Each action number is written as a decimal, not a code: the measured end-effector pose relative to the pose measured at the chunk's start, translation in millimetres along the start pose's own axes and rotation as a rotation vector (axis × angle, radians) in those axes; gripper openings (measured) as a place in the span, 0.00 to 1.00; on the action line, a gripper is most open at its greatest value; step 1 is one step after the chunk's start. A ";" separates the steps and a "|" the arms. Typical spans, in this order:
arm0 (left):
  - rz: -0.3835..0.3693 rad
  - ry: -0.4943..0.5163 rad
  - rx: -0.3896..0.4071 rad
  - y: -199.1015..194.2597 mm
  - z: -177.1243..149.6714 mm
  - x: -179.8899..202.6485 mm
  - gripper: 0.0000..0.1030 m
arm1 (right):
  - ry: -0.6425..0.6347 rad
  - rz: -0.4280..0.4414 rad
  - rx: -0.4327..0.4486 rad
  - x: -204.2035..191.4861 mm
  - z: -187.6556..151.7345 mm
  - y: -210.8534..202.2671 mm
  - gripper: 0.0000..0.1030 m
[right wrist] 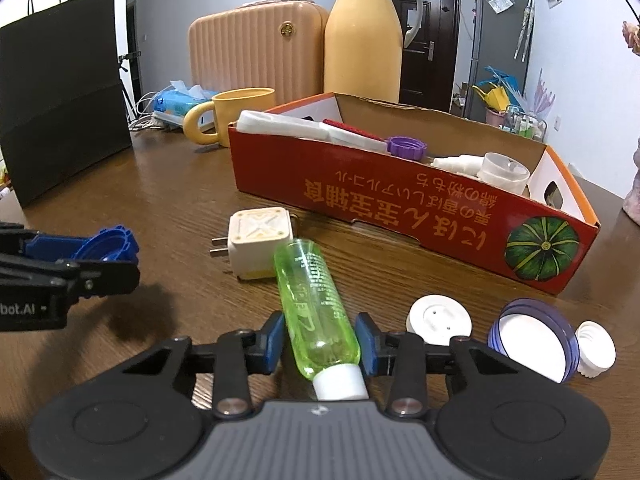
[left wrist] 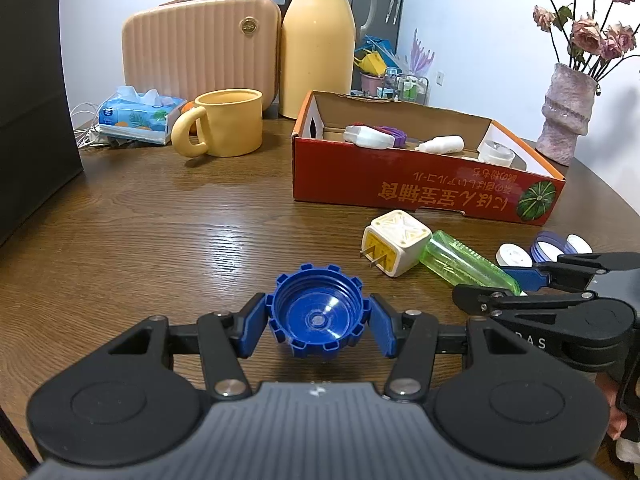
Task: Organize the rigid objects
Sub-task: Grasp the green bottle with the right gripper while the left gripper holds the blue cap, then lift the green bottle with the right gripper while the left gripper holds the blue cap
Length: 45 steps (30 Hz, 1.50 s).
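Blue cap (left wrist: 318, 317) clamped in left hand-held gripper (left wrist: 318, 322), short of red box (left wrist: 420, 184); green bottle (right wrist: 316, 308) lies between right hand-held gripper's (right wrist: 320, 344) parted pads: close squarely mid-body, lift level, clear box wall.

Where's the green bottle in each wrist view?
Left wrist: green bottle lies right of centre, beside the white plug adapter, its far end at the right claw.
Right wrist: bottom centre, between the right claw's pads.
Shared landmark: red cardboard box behind it.
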<state>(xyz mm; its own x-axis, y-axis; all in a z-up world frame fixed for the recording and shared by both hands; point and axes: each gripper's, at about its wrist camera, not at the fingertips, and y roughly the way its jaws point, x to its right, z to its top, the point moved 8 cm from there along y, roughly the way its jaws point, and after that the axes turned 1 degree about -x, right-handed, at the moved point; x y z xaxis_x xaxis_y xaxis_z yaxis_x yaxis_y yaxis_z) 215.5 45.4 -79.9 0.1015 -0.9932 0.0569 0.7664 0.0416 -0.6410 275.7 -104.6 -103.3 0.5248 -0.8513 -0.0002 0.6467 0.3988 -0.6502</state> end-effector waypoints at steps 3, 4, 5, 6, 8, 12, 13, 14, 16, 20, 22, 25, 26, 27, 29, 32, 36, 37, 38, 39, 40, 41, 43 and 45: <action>-0.001 0.000 0.001 -0.1 0.0 0.2 0.53 | 0.007 -0.004 0.006 0.1 -1.4 -1.8 0.30; -0.001 0.001 0.002 -0.1 -0.1 0.5 0.53 | 0.010 -0.007 0.007 0.4 -2.0 -2.8 0.29; -0.002 0.002 0.002 -0.2 -0.2 1.2 0.53 | 0.016 -0.007 0.009 0.6 -2.4 -3.9 0.29; -0.004 0.003 0.002 -0.2 -0.2 1.9 0.53 | 0.025 -0.007 0.013 1.3 -2.8 -5.2 0.29; -0.006 0.006 0.002 -0.2 0.2 3.4 0.53 | 0.036 -0.006 0.025 2.7 -2.8 -7.7 0.29; -0.010 0.011 0.006 -1.0 2.4 6.0 0.53 | 0.059 0.003 0.056 5.0 -0.7 -15.4 0.29; -0.012 0.012 0.009 -1.7 3.2 6.9 0.53 | 0.057 0.005 0.061 4.9 -0.6 -17.1 0.29; -0.014 0.013 0.011 -2.5 4.0 7.7 0.53 | 0.054 0.006 0.068 4.6 -0.3 -19.1 0.29; -0.025 0.016 0.017 -4.0 6.1 10.5 0.53 | 0.051 0.006 0.082 3.7 1.4 -22.4 0.29; -0.030 0.024 0.026 -5.8 10.3 16.3 0.53 | 0.057 0.006 0.112 4.2 5.8 -29.8 0.29; -0.033 0.026 0.031 -7.0 12.9 18.6 0.53 | 0.060 0.005 0.128 4.6 8.9 -33.6 0.29; -0.036 0.029 0.039 -8.3 16.6 21.7 0.53 | 0.065 0.002 0.150 6.1 13.2 -39.8 0.29; -0.037 0.030 0.041 -8.8 17.5 22.7 0.53 | 0.065 0.003 0.155 6.6 14.5 -41.1 0.29; -0.038 0.032 0.043 -9.3 18.3 23.8 0.53 | 0.065 0.003 0.158 6.7 15.3 -42.1 0.29; -0.042 0.035 0.046 -10.0 18.8 26.0 0.53 | 0.059 0.004 0.156 5.5 15.3 -43.2 0.29; -0.044 0.037 0.042 -9.1 17.0 26.6 0.53 | 0.047 0.003 0.137 4.8 11.2 -41.7 0.29; -0.042 0.033 0.025 -5.0 12.5 24.8 0.53 | 0.047 -0.008 0.085 6.6 0.2 -32.5 0.29; -0.042 0.033 0.023 -4.3 11.6 24.4 0.53 | 0.048 -0.010 0.069 7.0 -2.8 -29.1 0.29; -0.042 0.032 0.020 -3.7 10.7 24.2 0.53 | 0.050 -0.012 0.057 7.7 -5.1 -26.1 0.29; -0.043 0.032 0.019 -3.4 10.1 23.7 0.53 | 0.052 -0.015 0.045 8.1 -7.0 -23.2 0.29; -0.043 0.031 0.019 -3.3 9.8 23.4 0.53 | 0.054 -0.016 0.037 8.2 -8.1 -21.0 0.29; -0.043 0.031 0.019 -3.4 9.7 23.1 0.53 | 0.055 -0.017 0.028 8.5 -8.9 -18.7 0.29; -0.043 0.031 0.020 -3.4 9.6 23.1 0.53 | 0.057 -0.026 0.010 9.1 -10.0 -13.6 0.30; -0.044 0.030 0.020 -3.3 9.4 22.7 0.53 | 0.055 -0.037 0.008 9.2 -9.1 -10.7 0.30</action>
<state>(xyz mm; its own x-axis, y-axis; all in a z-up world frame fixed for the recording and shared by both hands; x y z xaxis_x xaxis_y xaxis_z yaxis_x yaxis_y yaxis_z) 221.2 23.8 -69.4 0.0487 -0.9969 0.0617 0.7822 -0.0004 -0.6230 268.7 -119.8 -103.2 0.4694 -0.8828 -0.0176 0.6699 0.3691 -0.6442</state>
